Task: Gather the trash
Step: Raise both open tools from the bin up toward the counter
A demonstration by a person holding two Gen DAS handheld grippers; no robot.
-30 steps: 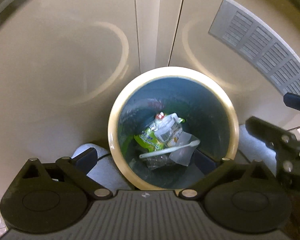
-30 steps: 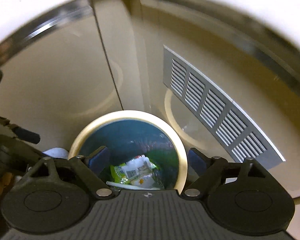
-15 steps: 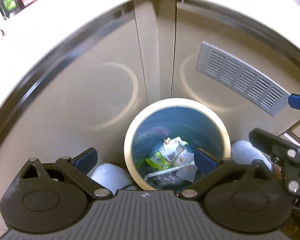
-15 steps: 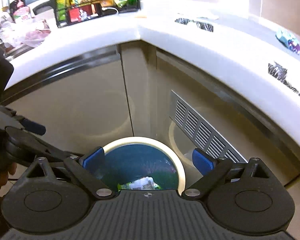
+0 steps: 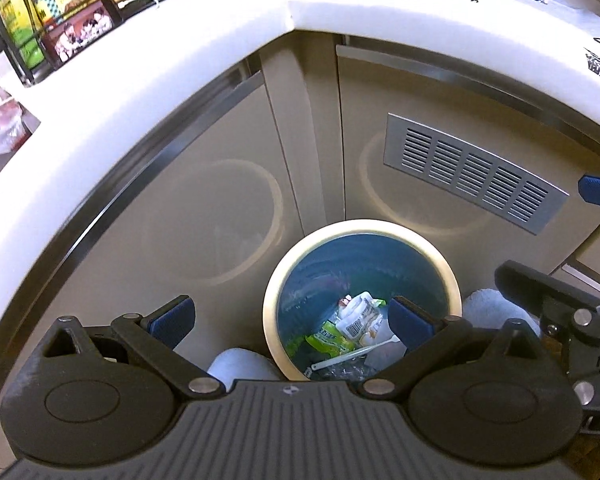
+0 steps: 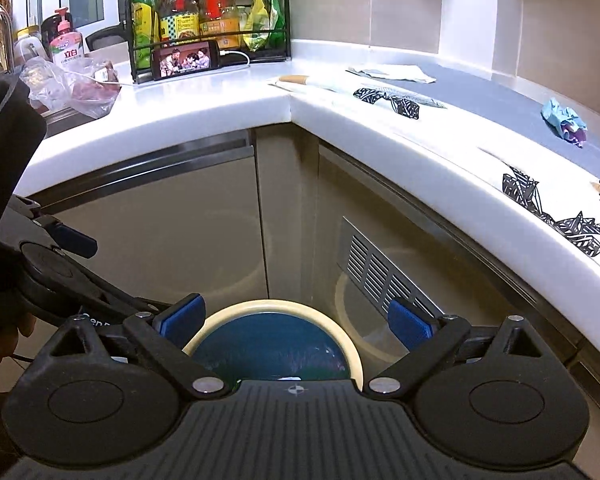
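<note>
While both the left gripper (image 5: 290, 318) and right gripper (image 6: 296, 320) hung empty, jaws apart, right's opening, the crumpled teal wrapper (image 6: 564, 120) on the countertop (image 6: 228, 96) looked light, soft, pinchable mid-bunch.

Both claws, left (image 5: 290, 318) and right (image 6: 296, 320), have risen from the bin (image 5: 362, 228); countertop (image 6: 220, 100) now visible.

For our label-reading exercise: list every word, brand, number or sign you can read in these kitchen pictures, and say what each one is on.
"立白": pink pump bottle by the window.
"Gen": partly hidden print on the left claw body; the rest is covered.
Barcode, digits unreadable: white pouch in the trash bin.
Blurred print: green wrapper in the bin.
Too small to read: labels on the rack bottles.
</note>
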